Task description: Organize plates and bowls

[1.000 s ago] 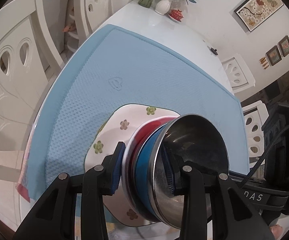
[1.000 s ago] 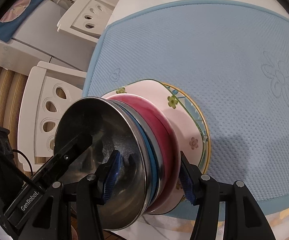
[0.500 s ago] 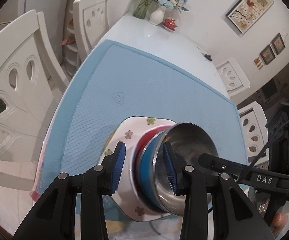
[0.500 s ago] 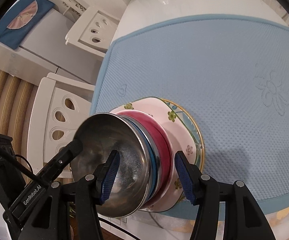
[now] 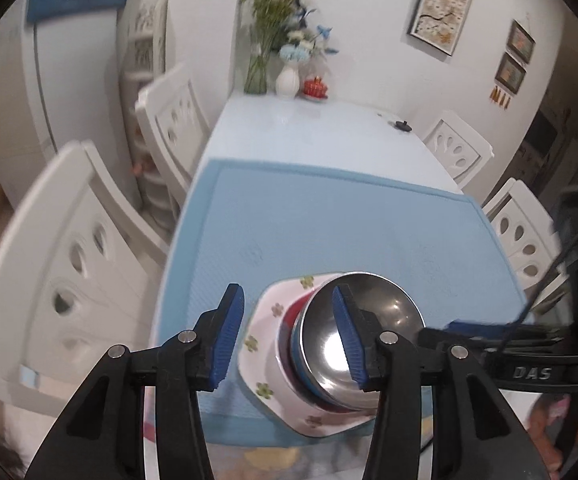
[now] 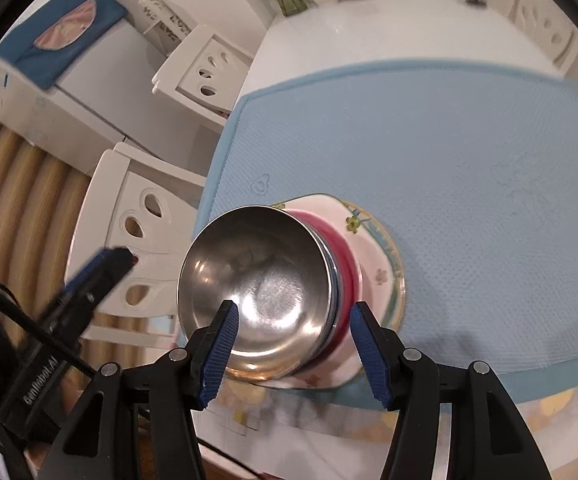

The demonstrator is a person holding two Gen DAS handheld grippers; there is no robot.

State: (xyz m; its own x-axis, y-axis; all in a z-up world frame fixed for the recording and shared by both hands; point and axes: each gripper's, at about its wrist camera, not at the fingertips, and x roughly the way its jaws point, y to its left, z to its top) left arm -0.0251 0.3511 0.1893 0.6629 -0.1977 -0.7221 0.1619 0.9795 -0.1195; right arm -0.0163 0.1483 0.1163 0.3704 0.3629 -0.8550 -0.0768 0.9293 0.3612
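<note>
A stack stands near the front edge of the blue mat: a floral plate at the bottom, a red bowl, a blue bowl and a steel bowl on top. The stack also shows in the right wrist view, with the steel bowl uppermost on the floral plate. My left gripper is open and empty, raised above and behind the stack. My right gripper is open and empty, also clear of the stack.
The mat lies on a white table. White chairs stand on both sides. Vases with flowers and a small red dish stand at the table's far end. A fridge stands to the left.
Both grippers have opened and pulled back and up from the stack, which they flanked a second ago. The stack has stayed on the mat.
</note>
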